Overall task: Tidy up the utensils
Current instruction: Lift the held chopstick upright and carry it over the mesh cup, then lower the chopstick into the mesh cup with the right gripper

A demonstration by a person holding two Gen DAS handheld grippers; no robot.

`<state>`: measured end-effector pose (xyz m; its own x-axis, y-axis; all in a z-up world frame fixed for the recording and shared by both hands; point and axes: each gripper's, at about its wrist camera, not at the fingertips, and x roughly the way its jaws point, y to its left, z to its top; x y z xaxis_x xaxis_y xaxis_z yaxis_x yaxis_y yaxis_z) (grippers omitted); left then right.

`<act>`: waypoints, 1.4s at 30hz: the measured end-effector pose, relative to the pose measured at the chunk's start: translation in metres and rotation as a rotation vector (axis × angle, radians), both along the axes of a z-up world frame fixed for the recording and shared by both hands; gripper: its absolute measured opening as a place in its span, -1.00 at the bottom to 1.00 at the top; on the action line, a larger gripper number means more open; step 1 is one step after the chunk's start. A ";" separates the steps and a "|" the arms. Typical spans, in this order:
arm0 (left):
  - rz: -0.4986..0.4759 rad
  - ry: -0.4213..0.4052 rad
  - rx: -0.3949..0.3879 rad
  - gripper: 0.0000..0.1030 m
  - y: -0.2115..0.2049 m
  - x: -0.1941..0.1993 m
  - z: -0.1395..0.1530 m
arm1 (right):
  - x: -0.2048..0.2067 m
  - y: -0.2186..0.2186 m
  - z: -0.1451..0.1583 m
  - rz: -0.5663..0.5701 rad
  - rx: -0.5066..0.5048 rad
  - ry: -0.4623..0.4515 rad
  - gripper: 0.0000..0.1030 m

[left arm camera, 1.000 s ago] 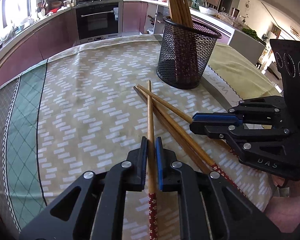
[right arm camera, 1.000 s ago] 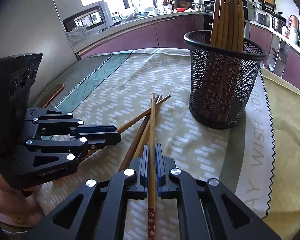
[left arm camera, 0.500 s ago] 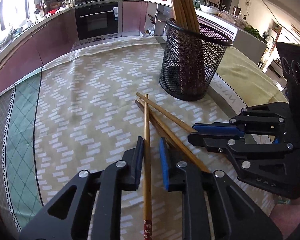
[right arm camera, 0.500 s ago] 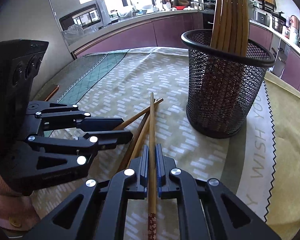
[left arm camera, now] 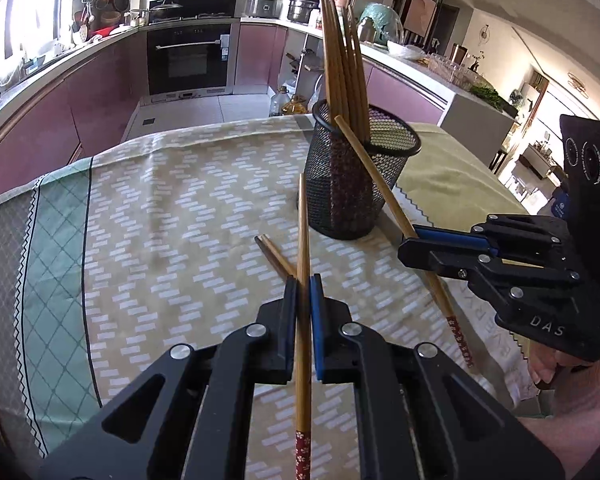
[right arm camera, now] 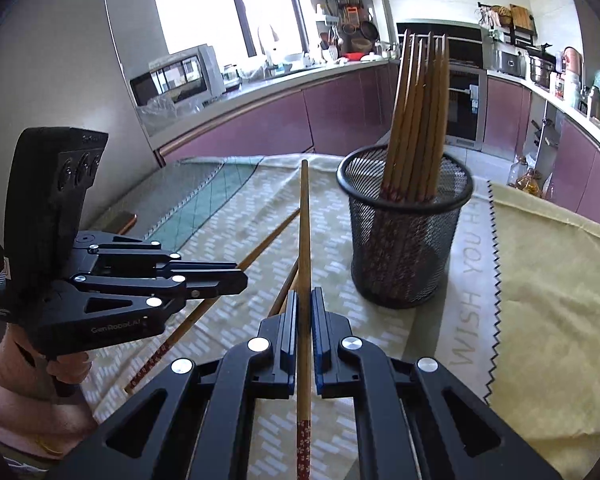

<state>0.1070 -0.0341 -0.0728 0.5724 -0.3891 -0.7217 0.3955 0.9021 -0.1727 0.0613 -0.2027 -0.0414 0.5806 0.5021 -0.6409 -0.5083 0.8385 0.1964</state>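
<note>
My left gripper [left arm camera: 303, 280] is closing its jaws on a wooden chopstick [left arm camera: 303, 220] with a red flowered end, and the pads press it. The stick's tip hangs above the cloth. My right gripper [right arm camera: 304, 294] is shut on a second chopstick [right arm camera: 305, 220], lifted and pointing past the black mesh holder [right arm camera: 404, 264]. In the left wrist view the right gripper [left arm camera: 406, 242] sits right of the holder [left arm camera: 352, 196], its stick [left arm camera: 372, 172] slanting across the mesh. Several chopsticks [right arm camera: 420, 120] stand in the holder. Another chopstick [left arm camera: 274, 254] lies on the cloth between the grippers.
A patterned tablecloth [left arm camera: 160, 220] covers the table, with a yellow lettered cloth [right arm camera: 540, 280] at the right of the holder. A brown object [right arm camera: 120, 220] lies at the table's far left edge. Kitchen cabinets and an oven stand beyond the table. A hand [right arm camera: 4, 380] holds each gripper.
Both grippers have risen with their chopsticks, whose tips left the cloth. The left jaws stood wider half a second ago and have now shut on the stick.
</note>
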 end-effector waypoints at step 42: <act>-0.027 -0.253 -0.273 -0.86 -0.002 0.026 0.137 | 0.030 -0.050 0.109 -0.119 0.150 -0.273 -0.88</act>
